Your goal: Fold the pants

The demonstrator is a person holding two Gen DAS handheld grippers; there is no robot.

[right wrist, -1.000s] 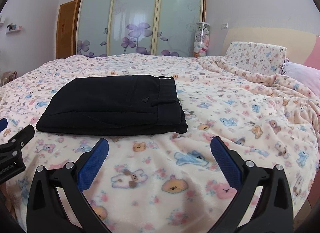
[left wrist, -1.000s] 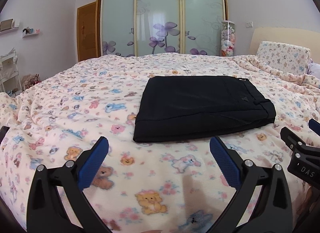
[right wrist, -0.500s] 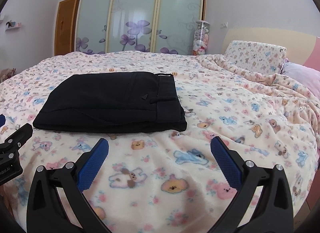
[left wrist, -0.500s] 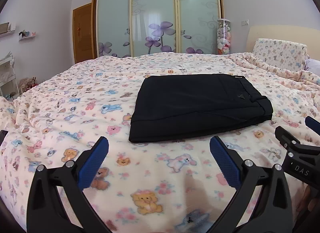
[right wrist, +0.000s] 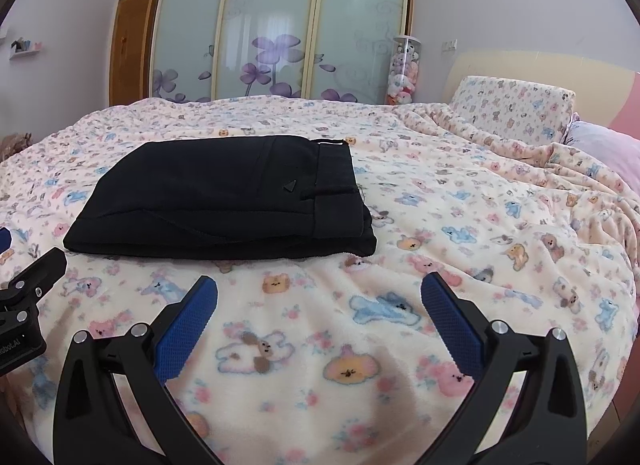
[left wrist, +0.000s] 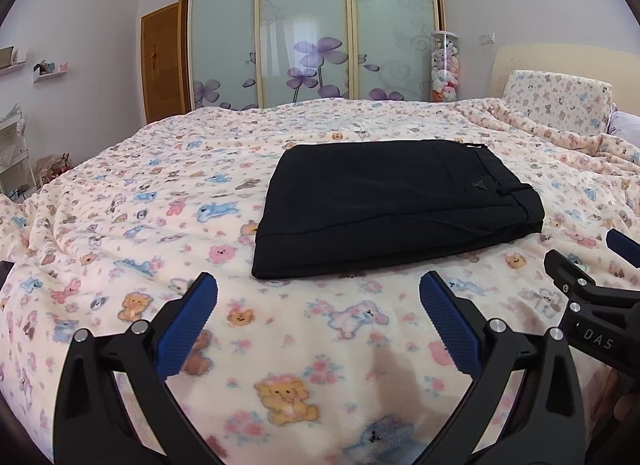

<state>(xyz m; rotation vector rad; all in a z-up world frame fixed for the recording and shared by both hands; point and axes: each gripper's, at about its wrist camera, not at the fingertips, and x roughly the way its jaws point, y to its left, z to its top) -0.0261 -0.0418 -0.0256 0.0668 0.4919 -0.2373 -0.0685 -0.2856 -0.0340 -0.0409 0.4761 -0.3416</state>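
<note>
Black pants (left wrist: 392, 205) lie folded into a flat rectangle on the bed, waistband toward the right; the right wrist view shows the pants (right wrist: 224, 201) at centre left. My left gripper (left wrist: 318, 297) hovers open over the blanket, short of the fold's near edge, holding nothing. My right gripper (right wrist: 319, 297) is also open and empty, nearer than the pants and to their right. Each gripper shows at the edge of the other's view: the right gripper (left wrist: 592, 305) on the right, the left gripper (right wrist: 24, 305) on the left.
A cream blanket with cartoon animals (left wrist: 160, 225) covers the whole bed. A matching pillow (right wrist: 516, 105) leans on the headboard at the right. Behind stand a frosted wardrobe with purple flowers (left wrist: 312, 29), a tube of plush toys (left wrist: 444, 65) and a wooden door (left wrist: 164, 61).
Both grippers have drawn back and risen slightly, so the pants sit a little farther off in both views. The pants have not moved, and both grippers stay open.
</note>
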